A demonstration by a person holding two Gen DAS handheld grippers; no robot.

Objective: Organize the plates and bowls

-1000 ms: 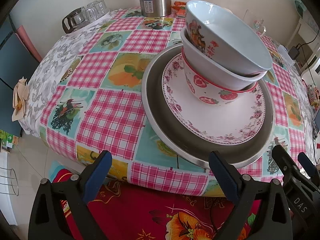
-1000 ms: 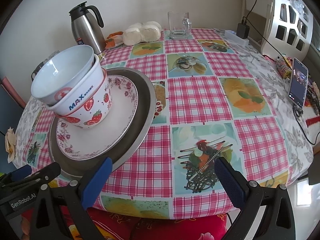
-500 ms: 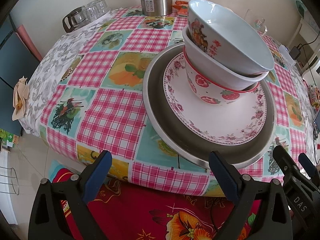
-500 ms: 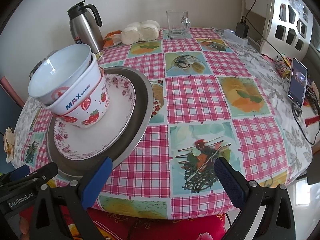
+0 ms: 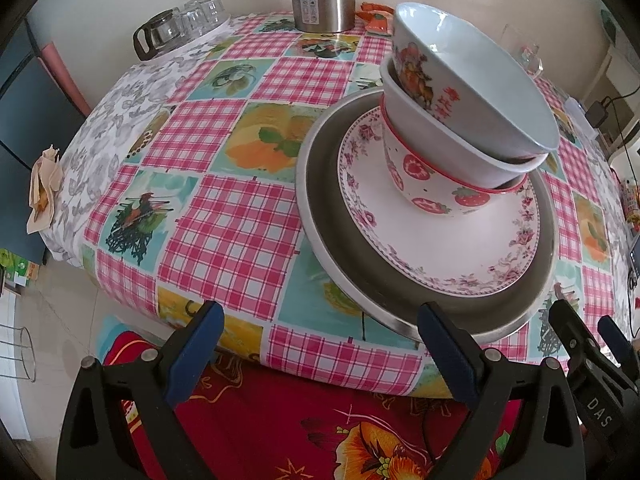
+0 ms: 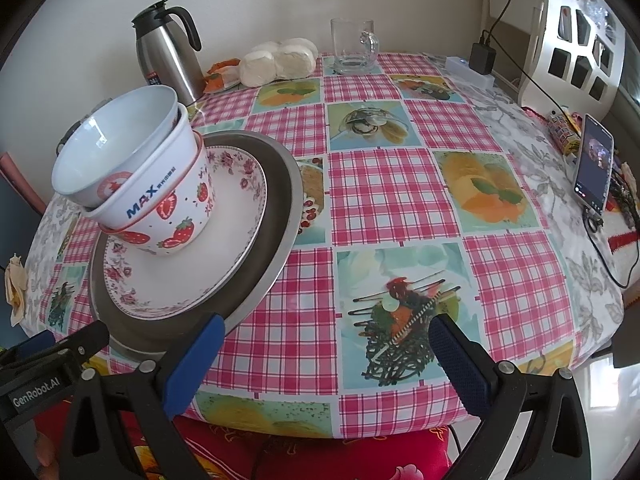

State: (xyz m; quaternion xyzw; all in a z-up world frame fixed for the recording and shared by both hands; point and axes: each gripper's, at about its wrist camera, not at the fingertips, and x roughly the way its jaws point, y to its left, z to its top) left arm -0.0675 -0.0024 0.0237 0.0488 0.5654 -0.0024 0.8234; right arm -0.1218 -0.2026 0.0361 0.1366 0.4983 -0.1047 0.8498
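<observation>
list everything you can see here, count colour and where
steel tray: 1, grey metal, table's near edge
floral plate: 1, white with pink flowers, on the tray
strawberry bowl: 1, white with red strawberries, on the plate
MAX bowl: 1, white with blue lettering, nested in the strawberry bowl
top bowl: 1, pale blue-white, nested on top, tilted
thermos jug: 1, steel with black handle, far side
glass mug: 1, clear, far edge
buns: several, white, bagged beside the jug
glass pot and cups: clear, far left corner
phone: 1, dark, screen lit, right edge
tablecloth: 1, pink check with food pictures
left gripper: black with blue pads, open, empty
right gripper: same, open, empty
</observation>
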